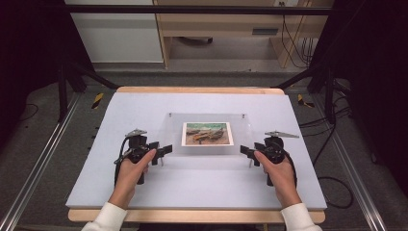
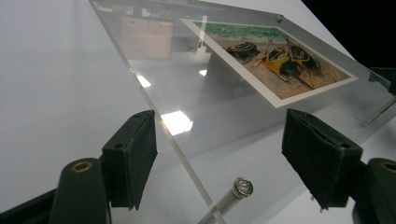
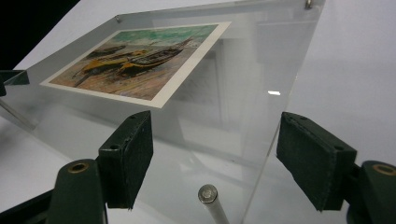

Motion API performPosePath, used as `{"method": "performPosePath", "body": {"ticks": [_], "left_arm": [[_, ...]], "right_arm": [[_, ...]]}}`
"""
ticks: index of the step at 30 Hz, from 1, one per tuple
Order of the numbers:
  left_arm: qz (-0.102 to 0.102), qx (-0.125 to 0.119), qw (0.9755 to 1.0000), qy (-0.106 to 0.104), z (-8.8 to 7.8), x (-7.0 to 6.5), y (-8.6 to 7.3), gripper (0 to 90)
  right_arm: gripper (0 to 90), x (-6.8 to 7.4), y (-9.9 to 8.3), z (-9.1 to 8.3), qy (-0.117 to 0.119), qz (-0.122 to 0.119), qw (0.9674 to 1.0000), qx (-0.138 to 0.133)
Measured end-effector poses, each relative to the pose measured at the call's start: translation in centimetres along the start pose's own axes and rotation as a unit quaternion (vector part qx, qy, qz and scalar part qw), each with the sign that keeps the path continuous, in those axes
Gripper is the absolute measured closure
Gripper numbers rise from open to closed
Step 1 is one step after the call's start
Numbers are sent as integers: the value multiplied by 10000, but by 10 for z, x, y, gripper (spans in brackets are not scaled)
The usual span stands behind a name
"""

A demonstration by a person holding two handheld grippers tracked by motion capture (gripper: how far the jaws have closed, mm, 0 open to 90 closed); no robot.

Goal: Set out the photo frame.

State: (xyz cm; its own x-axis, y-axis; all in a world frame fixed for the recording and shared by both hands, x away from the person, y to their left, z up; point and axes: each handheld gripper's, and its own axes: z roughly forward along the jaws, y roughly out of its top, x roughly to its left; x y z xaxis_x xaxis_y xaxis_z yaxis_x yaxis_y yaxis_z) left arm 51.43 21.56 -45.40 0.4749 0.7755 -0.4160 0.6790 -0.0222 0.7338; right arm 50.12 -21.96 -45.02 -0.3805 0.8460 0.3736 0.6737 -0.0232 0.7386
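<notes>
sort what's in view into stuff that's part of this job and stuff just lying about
Part of the job:
- clear acrylic photo frame, resting on the table
- boat picture inside it
- metal standoff pins at its near corners
- left gripper, jaws open
- right gripper, jaws open

Just lying about:
- white table mat
- wooden cabinet behind
- floor cables

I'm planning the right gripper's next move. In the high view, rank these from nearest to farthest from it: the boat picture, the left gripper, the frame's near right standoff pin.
1. Near right standoff pin, just left of the right gripper.
2. Boat picture, mid-table inside the clear acrylic frame.
3. Left gripper, at the frame's opposite edge.
</notes>
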Motion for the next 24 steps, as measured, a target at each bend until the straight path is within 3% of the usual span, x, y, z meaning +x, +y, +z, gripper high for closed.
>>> {"method": "performPosePath", "body": {"ticks": [6,10,24], "left_arm": [[-88,49,9999,-23,1,0,0,241],[-192,67,9997,-158,3,0,-1,233],[-217,52,9996,-170,4,0,-2,231]], "right_arm": [[269,0,0,0,22,28,10000,14],[266,0,0,0,23,26,10000,20],[243,1,-1,0,60,59,9999,58]]}}
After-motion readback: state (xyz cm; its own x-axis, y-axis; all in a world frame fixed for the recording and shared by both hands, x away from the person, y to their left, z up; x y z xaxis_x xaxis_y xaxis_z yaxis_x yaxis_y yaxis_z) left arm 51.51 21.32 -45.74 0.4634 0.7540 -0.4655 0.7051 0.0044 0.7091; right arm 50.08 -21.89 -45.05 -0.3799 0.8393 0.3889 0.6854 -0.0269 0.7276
